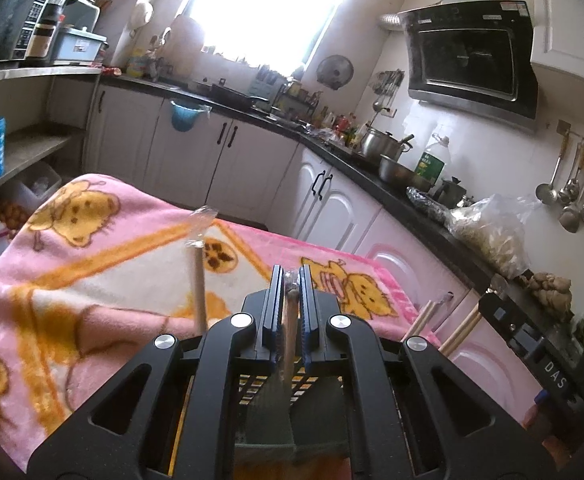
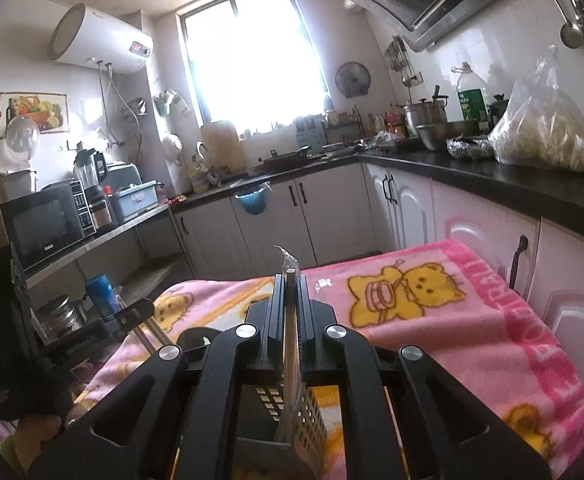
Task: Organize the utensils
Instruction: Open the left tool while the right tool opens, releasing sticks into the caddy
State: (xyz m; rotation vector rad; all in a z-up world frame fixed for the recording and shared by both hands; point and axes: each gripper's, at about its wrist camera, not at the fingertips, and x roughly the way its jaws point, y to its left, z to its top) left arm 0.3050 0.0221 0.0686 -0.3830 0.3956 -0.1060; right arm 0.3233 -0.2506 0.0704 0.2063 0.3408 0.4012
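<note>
Chopsticks: one wrapped stick [image 1: 290, 320] clamped in your left claw [image 1: 291, 284], another [image 2: 290, 320] clamped in your right claw [image 2: 290, 280], both above the perforated holder [image 2: 303, 412] beneath. Risk: slick wrapper lets a stick slip or tilt, missing the holder.

Left gripper [image 1: 291, 280] closed on plastic-wrapped wooden utensil [image 1: 290, 320], stick running upright between blue pads [image 1: 305, 300]. Black perforated holder [image 1: 268, 388] directly below. Second wrapped stick [image 1: 200, 276] standing to left, wrapper crumpled at top. Chopsticks [image 1: 423, 318] poking up at right, beside right gripper [image 1: 531, 332], partly visible at frame edge. Pink cartoon blanket [image 1: 92, 248] covers table beneath. Kitchen counter [image 1: 423, 208] behind.
</note>
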